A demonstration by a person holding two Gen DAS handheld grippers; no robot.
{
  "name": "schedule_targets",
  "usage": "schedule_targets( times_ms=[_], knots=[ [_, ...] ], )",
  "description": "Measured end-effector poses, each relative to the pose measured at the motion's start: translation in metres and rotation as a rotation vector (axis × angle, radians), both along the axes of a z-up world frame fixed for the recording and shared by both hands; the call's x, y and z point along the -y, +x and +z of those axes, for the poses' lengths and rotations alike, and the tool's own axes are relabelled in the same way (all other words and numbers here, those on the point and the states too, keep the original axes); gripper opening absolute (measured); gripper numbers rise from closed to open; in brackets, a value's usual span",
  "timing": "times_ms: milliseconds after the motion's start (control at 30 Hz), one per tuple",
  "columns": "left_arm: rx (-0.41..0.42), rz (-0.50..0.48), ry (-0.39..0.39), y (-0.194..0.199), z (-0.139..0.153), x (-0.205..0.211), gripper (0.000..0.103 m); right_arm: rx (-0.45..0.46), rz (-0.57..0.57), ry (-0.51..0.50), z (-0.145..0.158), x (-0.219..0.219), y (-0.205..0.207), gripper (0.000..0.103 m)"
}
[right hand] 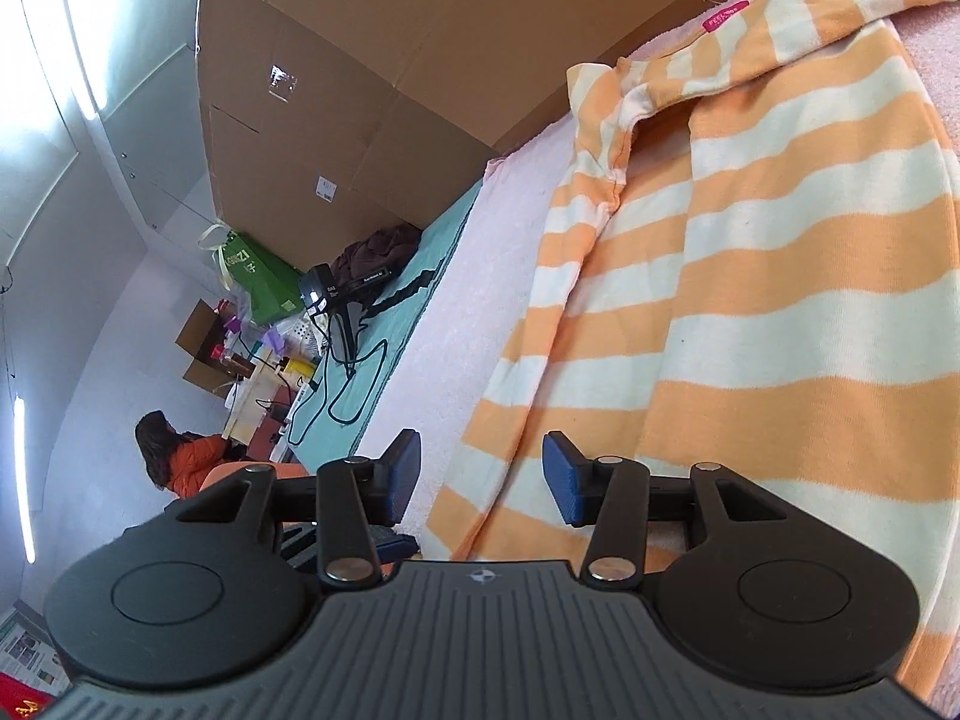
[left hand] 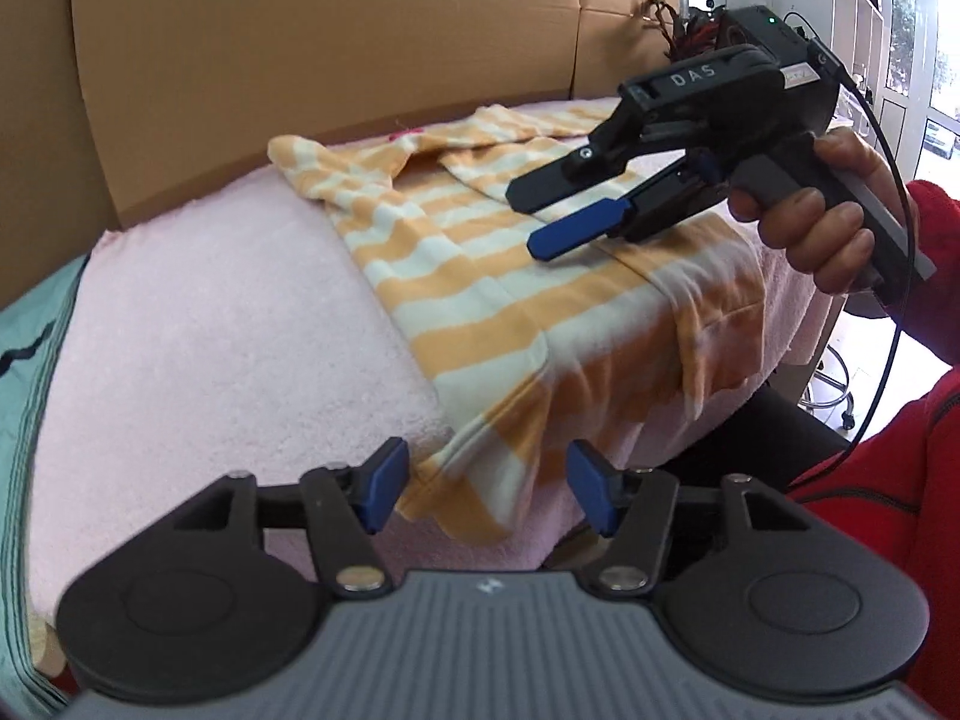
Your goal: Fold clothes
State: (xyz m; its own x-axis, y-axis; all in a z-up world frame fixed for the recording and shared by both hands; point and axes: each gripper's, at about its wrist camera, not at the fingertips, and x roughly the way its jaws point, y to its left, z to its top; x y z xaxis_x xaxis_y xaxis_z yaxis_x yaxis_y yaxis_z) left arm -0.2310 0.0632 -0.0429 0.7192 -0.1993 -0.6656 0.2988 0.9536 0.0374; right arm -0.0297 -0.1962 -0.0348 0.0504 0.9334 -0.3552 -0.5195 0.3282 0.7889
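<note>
A: What does the left wrist view show first?

B: The biggest thing is the cardboard wall [left hand: 312, 48] behind the bench. In front of it lies the pink towel [left hand: 210, 324] that covers the bench top. On the towel is the striped garment [left hand: 480, 276], orange and white. It lies from the back edge to the near edge, and its lower part hangs over the near edge.

A: And the right wrist view?

B: It shows the same striped garment [right hand: 750, 276] from close, with a small pink label [right hand: 726, 16] near the collar. Only this view shows the teal cloth [right hand: 384, 330] at the far end of the bench, a black device with a cable [right hand: 327, 297] on it, and a seated person in an orange jacket [right hand: 192, 462] far away.

A: Where are the grippers?

B: The left gripper [left hand: 483, 492] is at the near edge, its jaws spread, on both sides of the hanging hem; I cannot tell if they touch it. Only the left view shows the right gripper [left hand: 537, 216] from outside, held by a hand [left hand: 828, 222] with a red sleeve [left hand: 924, 360], above the middle of the garment. Its jaws are spread and hold nothing. In its own view the right gripper [right hand: 483, 480] is over the garment's edge.
</note>
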Motion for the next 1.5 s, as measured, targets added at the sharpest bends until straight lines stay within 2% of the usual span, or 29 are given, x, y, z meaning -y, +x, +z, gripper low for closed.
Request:
schedule_targets(
  times_ms=[33,133,167,200,233,300,400,467,533,567,667,700,733,767,833,967,1133,1233,1300,1367,1400,1500],
  knots=[
    [-0.023,-0.004,-0.044,-0.005,-0.002,0.001,0.045,0.008,-0.003,-0.001,0.0,0.001,-0.002,0.048],
    [-0.091,-0.032,-0.192,-0.021,-0.01,0.009,0.023,0.03,-0.005,-0.001,0.0,0.001,-0.004,0.048],
    [-0.114,-0.052,-0.248,-0.027,-0.013,0.013,0.019,0.032,-0.007,0.0,-0.001,0.001,-0.004,0.047],
    [-0.122,-0.068,-0.271,-0.031,-0.015,0.019,0.021,0.032,-0.01,0.002,-0.001,0.0,-0.004,0.047],
    [-0.128,-0.083,-0.29,-0.036,-0.016,0.024,0.032,0.03,-0.015,0.002,-0.001,0.0,-0.004,0.047],
    [-0.081,-0.056,-0.197,-0.04,-0.012,0.031,0.033,0.034,-0.018,-0.004,0.0,-0.001,-0.005,0.049],
    [0.041,0.034,-0.038,-0.034,0.005,0.021,0.045,0.064,0.003,-0.037,0.005,-0.007,-0.011,0.051],
    [0.087,0.073,0.054,-0.022,0.013,0.011,0.044,0.062,0.022,-0.041,0.005,-0.013,-0.015,0.051],
    [0.059,0.037,0.097,-0.002,0.012,0.002,0.041,0.056,0.019,-0.047,0.005,-0.02,-0.017,0.051],
    [0.033,0.012,0.118,0.009,0.009,-0.001,0.037,0.058,0.01,-0.052,0.005,-0.023,-0.018,0.051],
    [0.041,-0.039,0.164,0.013,0.008,0.003,0.026,0.046,-0.034,-0.039,0.003,-0.022,-0.017,0.051],
    [0.034,-0.049,0.15,0.011,0.01,0.004,0.005,0.038,-0.041,-0.031,0.001,-0.02,-0.016,0.05],
    [-0.001,-0.069,0.106,0.009,0.011,0.004,0.0,0.032,-0.047,-0.025,0.0,-0.017,-0.015,0.048],
    [-0.022,-0.086,0.06,0.003,0.012,0.004,0.0,0.029,-0.051,-0.022,-0.001,-0.015,-0.015,0.047],
    [-0.015,-0.101,0.057,-0.012,0.01,0.014,0.0,0.022,-0.056,-0.015,-0.003,-0.012,-0.013,0.043],
    [-0.041,-0.068,-0.099,-0.023,-0.003,0.022,0.0,0.015,-0.054,-0.013,-0.003,-0.012,-0.012,0.042],
    [-0.041,0.043,-0.305,0.005,-0.028,0.038,0.0,0.07,-0.053,-0.064,0.005,-0.025,-0.011,0.049],
    [-0.131,0.04,-0.352,0.028,-0.049,0.05,0.0,0.176,-0.1,-0.119,0.018,-0.033,-0.008,0.051],
    [-0.173,0.027,-0.295,0.028,-0.056,0.059,0.0,0.259,-0.075,-0.222,0.026,-0.044,-0.002,0.047],
    [-0.165,0.002,-0.213,0.017,-0.049,0.065,0.0,0.337,-0.051,-0.383,0.037,-0.058,0.002,0.044],
    [-0.154,0.016,-0.185,0.017,-0.044,0.064,0.003,0.377,-0.045,-0.433,0.042,-0.063,0.002,0.044],
    [-0.121,0.065,-0.105,0.017,-0.027,0.06,0.02,0.467,-0.02,-0.511,0.051,-0.072,0.002,0.046]
  ],
)
